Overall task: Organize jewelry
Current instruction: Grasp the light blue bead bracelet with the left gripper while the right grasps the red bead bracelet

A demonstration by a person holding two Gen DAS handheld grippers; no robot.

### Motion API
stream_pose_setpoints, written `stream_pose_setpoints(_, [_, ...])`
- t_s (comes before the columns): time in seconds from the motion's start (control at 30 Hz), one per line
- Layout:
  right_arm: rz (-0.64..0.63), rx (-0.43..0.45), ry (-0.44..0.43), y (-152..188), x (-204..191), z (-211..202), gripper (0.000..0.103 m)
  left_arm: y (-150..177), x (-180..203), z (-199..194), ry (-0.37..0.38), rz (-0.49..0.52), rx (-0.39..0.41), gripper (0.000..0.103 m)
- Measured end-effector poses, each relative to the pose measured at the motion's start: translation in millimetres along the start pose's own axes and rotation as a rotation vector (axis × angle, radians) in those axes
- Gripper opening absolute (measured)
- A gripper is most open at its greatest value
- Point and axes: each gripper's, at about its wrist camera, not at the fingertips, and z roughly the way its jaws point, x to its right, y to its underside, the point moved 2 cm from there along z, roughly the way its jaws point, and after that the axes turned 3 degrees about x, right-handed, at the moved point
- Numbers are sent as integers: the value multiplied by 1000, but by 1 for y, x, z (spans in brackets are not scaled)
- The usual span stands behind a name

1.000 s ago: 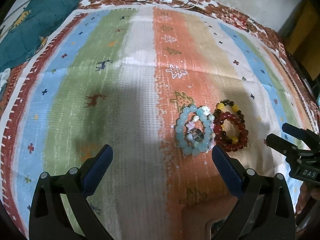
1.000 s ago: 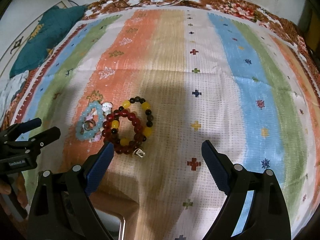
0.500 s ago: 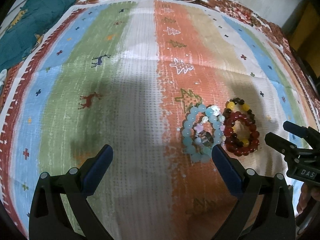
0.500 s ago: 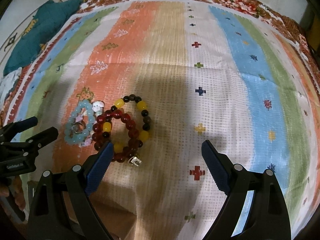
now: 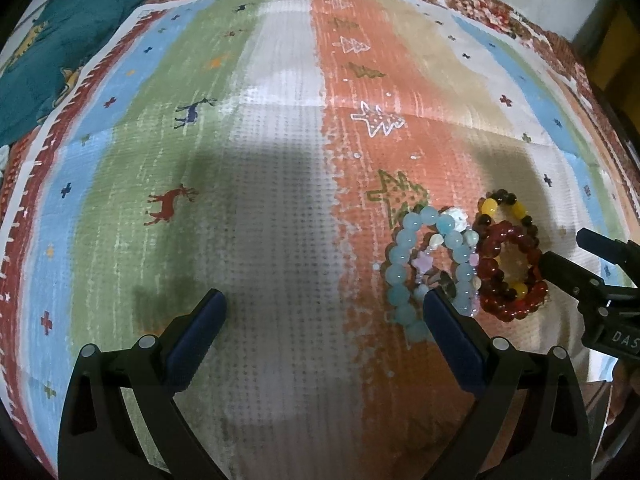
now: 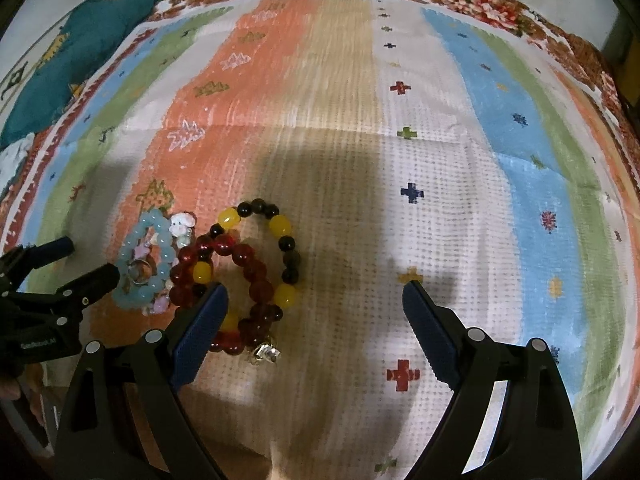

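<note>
Pale blue glass-like beads form the light blue beaded bracelet (image 5: 430,264), which in the left wrist view lies on the striped woven cloth (image 5: 280,220), touching the dark red and yellow beaded bracelet (image 5: 508,264) to its right. The left gripper (image 5: 322,308) hangs over bare cloth with its fingers spread wide and nothing between them; its right finger covers part of the blue bracelet's near edge. A small metal ring inside that loop is hard to make out.

In the right wrist view the right gripper (image 6: 314,300) is likewise wide apart and empty, its left finger hiding some red beads. This looks like the approach: next, one gripper must centre over a single bracelet and close without dragging its neighbour
</note>
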Motion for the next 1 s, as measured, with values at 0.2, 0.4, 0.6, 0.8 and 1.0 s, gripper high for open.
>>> stream_pose_setpoints(0.2, [-3,-32,-12,2,-1,12,69,0,1,4,-16,19,0,96])
stream_pose_setpoints(0.4, [-24,-34,-21,3,-5,13,49,1,2,5,-24,41,8,96])
stream_pose_setpoints(0.6, [-27,-41,-58,5,-5,12,20,3,7,2,-22,67,9,65])
stream_pose_setpoints(0.8, [-33,-45,-76,5,-5,9,14,3,4,1,-15,82,10,11])
stream_pose_setpoints(1.0, [-29,-33,-113,6,-4,0,14,2,-1,-3,23,59,4,11])
